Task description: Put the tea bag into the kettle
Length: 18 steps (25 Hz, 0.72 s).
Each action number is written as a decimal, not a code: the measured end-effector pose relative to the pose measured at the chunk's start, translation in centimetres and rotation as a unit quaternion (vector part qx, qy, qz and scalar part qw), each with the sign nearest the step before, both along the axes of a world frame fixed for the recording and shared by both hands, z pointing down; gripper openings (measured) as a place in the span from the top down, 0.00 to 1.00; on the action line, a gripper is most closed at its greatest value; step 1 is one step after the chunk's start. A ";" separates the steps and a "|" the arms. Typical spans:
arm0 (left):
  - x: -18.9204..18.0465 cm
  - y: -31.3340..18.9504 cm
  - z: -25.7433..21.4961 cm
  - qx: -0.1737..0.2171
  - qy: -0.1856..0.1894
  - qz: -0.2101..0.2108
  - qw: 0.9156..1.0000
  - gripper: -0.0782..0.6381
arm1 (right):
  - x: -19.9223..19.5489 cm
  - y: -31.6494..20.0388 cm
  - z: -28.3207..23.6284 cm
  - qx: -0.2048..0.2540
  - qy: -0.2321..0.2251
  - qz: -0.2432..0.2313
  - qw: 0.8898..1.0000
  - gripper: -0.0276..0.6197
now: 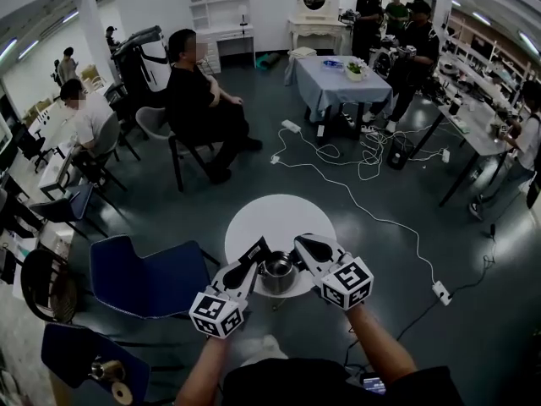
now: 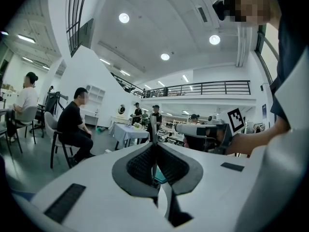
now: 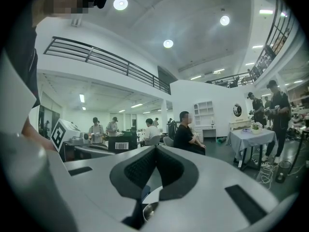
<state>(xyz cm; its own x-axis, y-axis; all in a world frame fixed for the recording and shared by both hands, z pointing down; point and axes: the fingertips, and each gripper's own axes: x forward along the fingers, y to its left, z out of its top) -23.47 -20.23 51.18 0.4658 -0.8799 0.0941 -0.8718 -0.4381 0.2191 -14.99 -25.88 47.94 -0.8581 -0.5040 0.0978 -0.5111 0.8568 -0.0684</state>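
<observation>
Several people are sitting and standing around a wide hall with a dark floor [image 1: 406,260]. One person in black [image 1: 199,100] is sitting on a chair in the middle of it, and others are gathering near a cloth-covered table [image 1: 342,87] further back. A white cable [image 1: 372,214] is trailing across the floor towards a power strip [image 1: 441,292]. A blue chair [image 1: 148,277] is standing just beside a round white table [image 1: 270,214], on the person's left. Over the near edge of that table the person is holding both tools side by side, their marker cubes [image 1: 217,313] nearest the body. The left gripper [image 1: 258,250] is angling in from the left and the right gripper [image 1: 303,245] from the right. A metal kettle [image 1: 277,271] is sitting on the table between them with its open top facing up. In the left gripper view the left gripper's jaws are pressing together on a thin pale sliver of the tea bag [image 2: 153,128], which is sticking up past the tips. A teal patch [image 2: 158,176] is showing through the gap beneath, though what it belongs to is unclear. In the right gripper view the right gripper's jaws are meeting with nothing between them, and the kettle's shiny rim is peeking out below them. The tea bag is too small to pick out in the head view.
</observation>
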 end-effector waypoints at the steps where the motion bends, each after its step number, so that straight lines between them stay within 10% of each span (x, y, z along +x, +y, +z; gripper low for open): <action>1: -0.4 -0.4 -0.1 0.000 0.000 0.002 1.000 0.85 | -0.4 -0.4 -0.1 -0.001 0.001 0.002 1.000 0.93; 18: -4.2 -4.2 1.5 -0.006 -0.012 0.045 0.999 0.85 | -3.0 -3.6 0.9 -0.002 0.017 0.052 0.998 0.93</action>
<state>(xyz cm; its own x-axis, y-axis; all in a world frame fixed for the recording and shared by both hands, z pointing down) -27.69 -24.47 52.66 0.5405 -0.8332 0.1169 -0.8340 -0.5124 0.2046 -18.03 -29.48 48.85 -0.7968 -0.5904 0.1284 -0.5999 0.7984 -0.0514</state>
